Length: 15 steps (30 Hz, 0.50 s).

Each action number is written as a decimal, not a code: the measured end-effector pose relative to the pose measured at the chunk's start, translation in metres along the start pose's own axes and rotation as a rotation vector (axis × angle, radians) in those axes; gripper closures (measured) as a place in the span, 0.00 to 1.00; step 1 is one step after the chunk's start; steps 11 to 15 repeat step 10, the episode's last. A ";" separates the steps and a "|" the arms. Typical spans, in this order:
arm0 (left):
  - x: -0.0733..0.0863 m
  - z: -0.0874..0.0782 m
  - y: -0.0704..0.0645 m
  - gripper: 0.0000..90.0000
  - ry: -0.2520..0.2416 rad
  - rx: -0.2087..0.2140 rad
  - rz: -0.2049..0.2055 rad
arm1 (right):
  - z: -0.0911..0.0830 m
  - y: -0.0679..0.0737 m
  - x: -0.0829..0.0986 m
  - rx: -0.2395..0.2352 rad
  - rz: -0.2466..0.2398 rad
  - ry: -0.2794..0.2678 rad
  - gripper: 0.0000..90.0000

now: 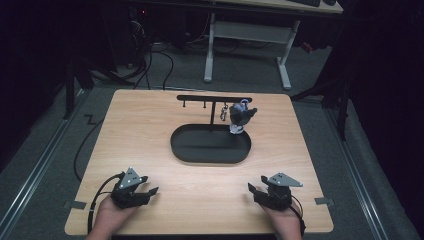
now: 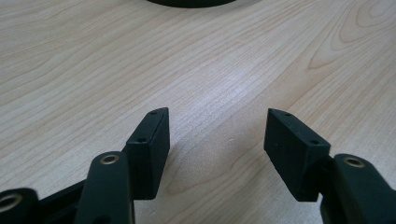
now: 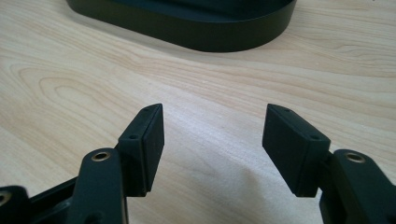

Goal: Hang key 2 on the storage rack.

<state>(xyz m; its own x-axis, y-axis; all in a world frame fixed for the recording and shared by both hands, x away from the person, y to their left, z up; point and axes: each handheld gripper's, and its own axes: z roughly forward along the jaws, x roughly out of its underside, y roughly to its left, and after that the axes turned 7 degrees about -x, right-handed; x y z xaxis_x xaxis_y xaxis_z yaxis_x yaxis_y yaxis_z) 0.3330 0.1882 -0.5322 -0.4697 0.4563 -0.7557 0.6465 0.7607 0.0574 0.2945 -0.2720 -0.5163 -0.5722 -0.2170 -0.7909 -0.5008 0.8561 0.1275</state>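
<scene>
1. Dark room, grey carpet, and a light wood desk (image 1: 150, 125) in front of me. Behind it there's a second table on white legs (image 1: 250, 47) and some cables on the floor.
2. Mid-desk sits a black oval tray (image 1: 200, 150) with a post and a crossbar (image 1: 212, 98) rising off its far edge, so basically a little hanging stand.
3. A small grey-and-white plush keychain (image 1: 240, 118) hangs off the right end of the bar, its bottom down around the tray's far right rim. There's a bit of metal ring or clasp (image 1: 224, 112) just left of it. Too small to tell what the plush actually is.
4. My left gripper (image 1: 145, 192) is at the near left of the desk, jaws spread wide with nothing between them. In the left gripper view it's just bare wood past the pads (image 2: 152, 144), with the tray edge at the very top.
5. My right gripper (image 1: 254, 189) is at the near right, also spread apart and empty. In the right gripper view the tray wall (image 3: 205, 37) is near, straight ahead.
6. Both grippers are well apart from the stand and each other.
</scene>
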 end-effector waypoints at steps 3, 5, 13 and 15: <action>0.000 0.000 -0.003 0.46 0.004 0.001 0.002 | -0.002 -0.002 0.000 -0.002 -0.002 -0.022 0.44; 0.000 0.000 -0.005 0.45 0.000 -0.002 0.007 | -0.003 -0.003 0.000 -0.004 0.006 -0.024 0.44; -0.003 0.001 -0.009 0.42 -0.008 0.003 0.013 | -0.007 -0.008 0.000 0.001 0.026 -0.048 0.41; -0.003 0.001 -0.009 0.42 -0.008 0.003 0.013 | -0.007 -0.008 0.000 0.001 0.026 -0.048 0.41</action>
